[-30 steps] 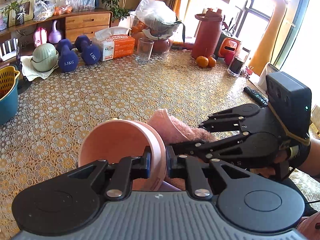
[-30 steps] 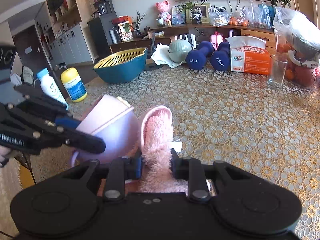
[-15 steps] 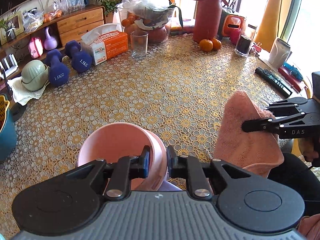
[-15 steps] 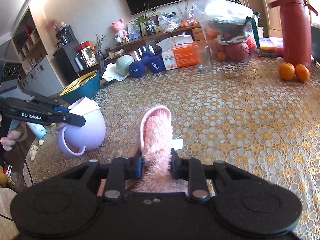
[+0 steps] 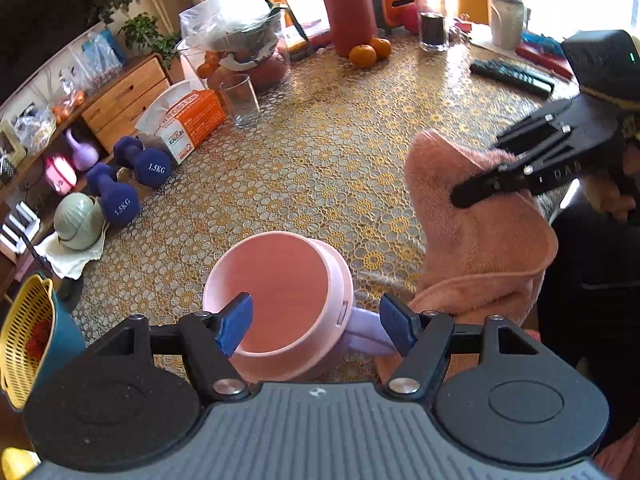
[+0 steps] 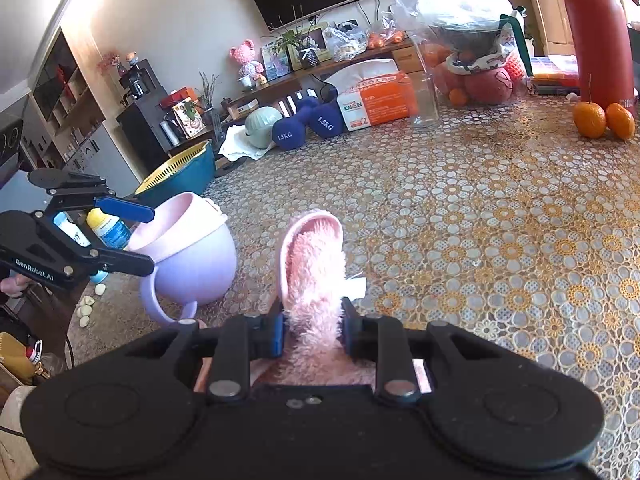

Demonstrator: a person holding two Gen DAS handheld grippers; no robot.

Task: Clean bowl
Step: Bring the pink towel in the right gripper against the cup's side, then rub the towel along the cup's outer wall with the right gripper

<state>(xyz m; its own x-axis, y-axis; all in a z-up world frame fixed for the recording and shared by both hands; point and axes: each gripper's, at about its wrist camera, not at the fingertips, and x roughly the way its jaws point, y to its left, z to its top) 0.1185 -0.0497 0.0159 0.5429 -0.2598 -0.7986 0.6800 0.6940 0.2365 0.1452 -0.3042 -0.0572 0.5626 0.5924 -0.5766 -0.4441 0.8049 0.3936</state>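
Observation:
A pink bowl (image 5: pixel 280 280) nested in a lilac handled shell (image 6: pixel 200 268) rests on the lace tablecloth near the table's front edge. My left gripper (image 5: pixel 316 322) is open. One blue pad (image 5: pixel 236 322) is inside the rim and the other is outside by the lilac handle (image 5: pixel 364 340). From the right wrist view, the left gripper (image 6: pixel 146 240) straddles the bowl's rim. My right gripper (image 6: pixel 312 328) is shut on a fluffy pink cloth (image 6: pixel 314 256). It holds the cloth (image 5: pixel 480 248) in the air to the right of the bowl, apart from it.
Two blue dumbbells (image 5: pixel 132 184), an orange tissue box (image 5: pixel 188 120) and a glass (image 5: pixel 240 100) line the far left. Oranges (image 5: pixel 368 52), a red flask (image 5: pixel 348 4) and a remote (image 5: pixel 512 76) sit further back. A teal basin with a yellow colander (image 6: pixel 180 172) is at the left edge.
My left gripper has opened and let go of the bowl's rim. The right gripper has pulled the cloth out of the bowl and away to the right.

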